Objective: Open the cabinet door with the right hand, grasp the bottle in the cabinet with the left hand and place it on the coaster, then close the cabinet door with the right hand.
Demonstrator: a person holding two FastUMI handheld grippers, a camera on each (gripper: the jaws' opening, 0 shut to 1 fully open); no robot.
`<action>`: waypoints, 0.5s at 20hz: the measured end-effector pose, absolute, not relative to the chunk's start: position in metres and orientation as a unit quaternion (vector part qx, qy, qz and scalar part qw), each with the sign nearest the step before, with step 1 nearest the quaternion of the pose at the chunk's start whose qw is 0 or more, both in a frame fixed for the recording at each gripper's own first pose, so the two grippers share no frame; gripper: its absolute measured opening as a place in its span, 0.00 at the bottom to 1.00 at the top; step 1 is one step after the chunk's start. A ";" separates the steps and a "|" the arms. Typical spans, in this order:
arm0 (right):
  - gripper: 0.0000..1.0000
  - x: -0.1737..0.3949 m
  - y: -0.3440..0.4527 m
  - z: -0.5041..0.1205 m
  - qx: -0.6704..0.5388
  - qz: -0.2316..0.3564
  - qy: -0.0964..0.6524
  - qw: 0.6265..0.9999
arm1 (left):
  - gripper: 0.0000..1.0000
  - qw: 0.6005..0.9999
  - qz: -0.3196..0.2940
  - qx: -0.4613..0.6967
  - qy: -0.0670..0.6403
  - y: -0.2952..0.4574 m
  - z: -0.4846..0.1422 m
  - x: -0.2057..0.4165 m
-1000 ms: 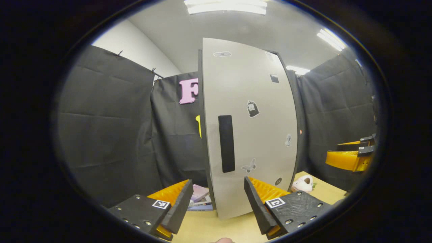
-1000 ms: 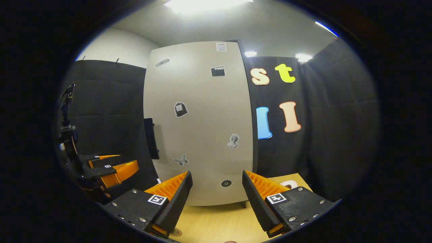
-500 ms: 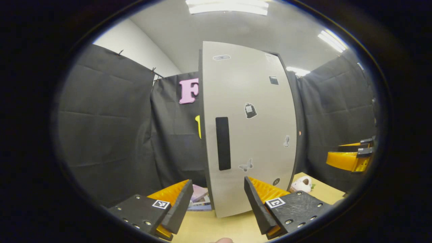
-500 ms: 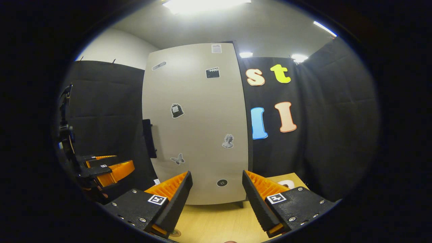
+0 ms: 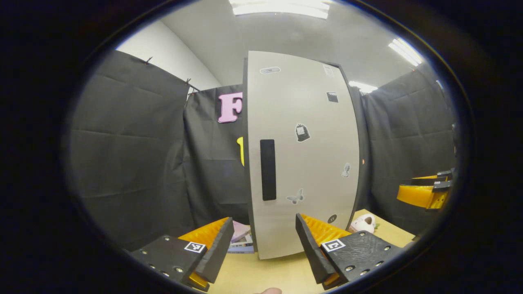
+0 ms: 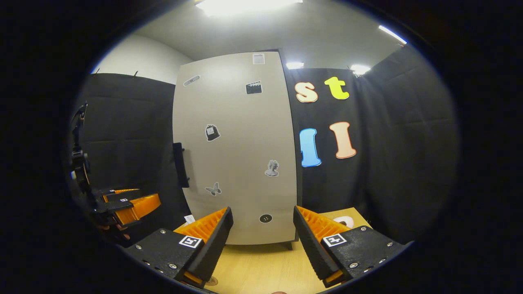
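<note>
While the cabinet door (image 6: 235,151) stands shut, the bottle is presumably behind it, so how the bottle will handle cannot be judged; the door is the thing to deal with first. It is a tall, flat, pale grey panel with a matte, smooth face, dotted with small stickers, and it looks stiff and light enough to swing on hinges that seem to sit along its far edge from the handle. The handle (image 5: 268,170) is a narrow black vertical bar near the door's left edge in the left gripper view; in the right gripper view it stands proud of the panel (image 6: 180,165), leaving what looks like a gap behind for one finger. That bar is the sensible place to take hold: a pinch across its thin width, about mid-height, then a pull outward in an arc. Its finish looks smooth, so a firm squeeze seems wise to avoid slipping off.

The right tongs (image 6: 262,241) are spread wide and empty, facing the door above the light wooden table (image 6: 261,265), well apart from the handle. The left tongs (image 5: 264,245) are likewise spread and hold nothing, pointing at the door's lower edge. A round pale coaster (image 6: 344,221) lies on the table just right of the cabinet. Books (image 5: 241,241) lie to the cabinet's left, a small plush toy (image 5: 363,223) to its right.
</note>
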State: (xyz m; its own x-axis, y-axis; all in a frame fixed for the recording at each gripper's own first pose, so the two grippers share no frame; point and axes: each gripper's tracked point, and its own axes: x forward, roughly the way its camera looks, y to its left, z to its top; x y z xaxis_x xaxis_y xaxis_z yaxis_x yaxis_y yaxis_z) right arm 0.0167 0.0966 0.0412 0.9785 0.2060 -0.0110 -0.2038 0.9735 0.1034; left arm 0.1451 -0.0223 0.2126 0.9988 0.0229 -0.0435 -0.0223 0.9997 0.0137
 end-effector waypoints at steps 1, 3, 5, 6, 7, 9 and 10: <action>0.92 0.018 0.097 0.041 0.051 0.104 0.010 0.993 | 0.87 1.000 0.013 0.008 0.022 -0.022 0.212 0.145; 0.92 0.017 0.098 0.041 0.050 0.105 0.010 0.993 | 0.87 1.000 0.015 0.008 0.021 -0.021 0.212 0.146; 0.92 0.018 0.099 0.040 0.050 0.105 0.012 0.993 | 0.87 1.000 0.016 0.007 0.023 -0.021 0.211 0.146; 0.92 0.018 0.099 0.041 0.049 0.106 0.012 0.993 | 0.87 1.000 0.017 0.008 0.023 -0.021 0.211 0.145; 0.92 0.018 0.099 0.041 0.049 0.106 0.012 0.993 | 0.87 1.000 0.017 0.007 0.023 -0.021 0.211 0.146; 0.92 0.019 0.098 0.040 0.050 0.105 0.011 0.993 | 0.87 1.000 0.017 0.007 0.024 -0.021 0.211 0.146; 0.92 0.019 0.097 0.041 0.051 0.104 0.011 0.993 | 0.91 1.000 0.017 0.008 0.025 -0.021 0.210 0.146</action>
State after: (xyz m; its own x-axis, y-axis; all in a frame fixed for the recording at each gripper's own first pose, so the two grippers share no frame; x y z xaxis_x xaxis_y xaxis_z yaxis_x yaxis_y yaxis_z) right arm 0.0190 0.0972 0.0407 0.9779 0.2086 -0.0109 -0.2063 0.9729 0.1043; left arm 0.1456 -0.0209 0.2100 0.9982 0.0353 -0.0494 -0.0345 0.9993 0.0163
